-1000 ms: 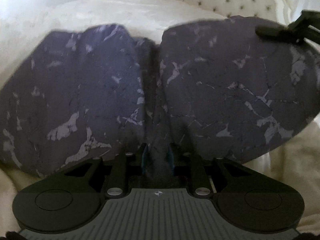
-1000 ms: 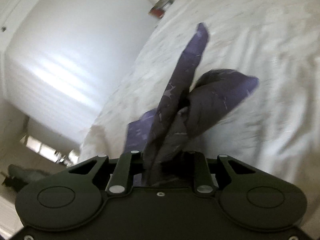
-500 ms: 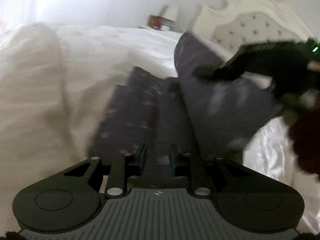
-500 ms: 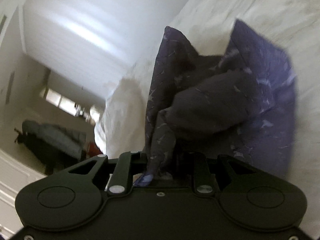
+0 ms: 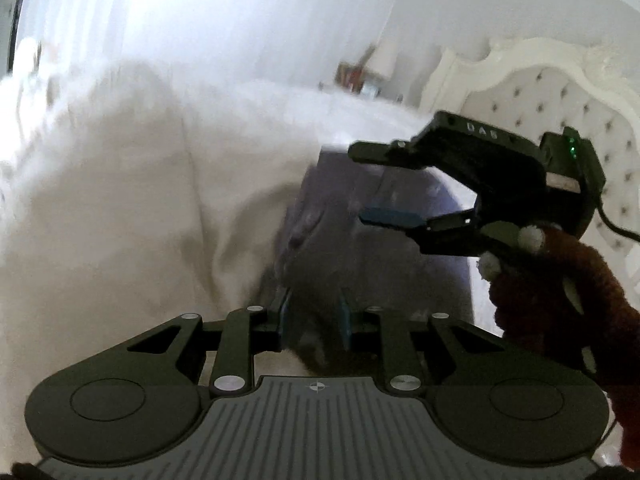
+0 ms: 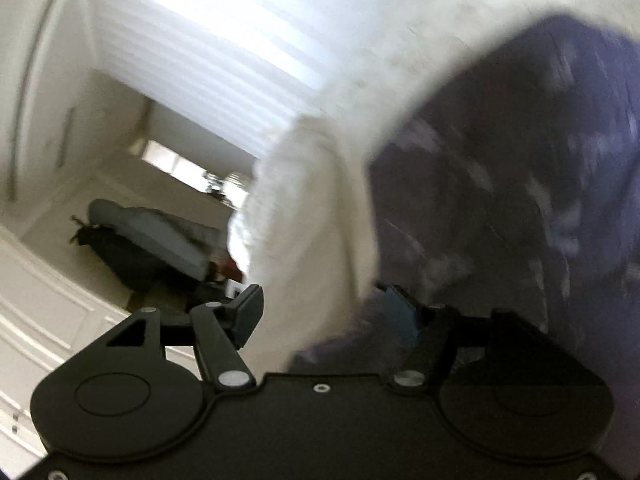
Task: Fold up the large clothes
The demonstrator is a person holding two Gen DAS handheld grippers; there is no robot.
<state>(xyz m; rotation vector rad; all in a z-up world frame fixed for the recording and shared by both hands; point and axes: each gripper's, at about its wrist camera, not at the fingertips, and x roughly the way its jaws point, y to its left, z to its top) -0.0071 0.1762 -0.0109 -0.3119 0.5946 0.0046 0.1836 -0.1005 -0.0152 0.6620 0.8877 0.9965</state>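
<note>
Across the white bed (image 5: 120,208) lies the dark purple garment (image 5: 360,240), soft, limp and light by the look of it, likely to sag and slide wherever it is not pinched. Edges and corners seem the best holds, with both layers caught together. On it, the left gripper (image 5: 314,316) stands narrow, clamped on a fold of the cloth. Beside it the right gripper (image 6: 328,316) has just been opening; its 2 jaws stand wide, pressing on nothing, with cloth loose at 1 pad.

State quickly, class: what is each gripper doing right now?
Left gripper: shut on the purple garment.
Right gripper: open, jaws have just been opening; garment loose between them, no longer gripped.
</note>
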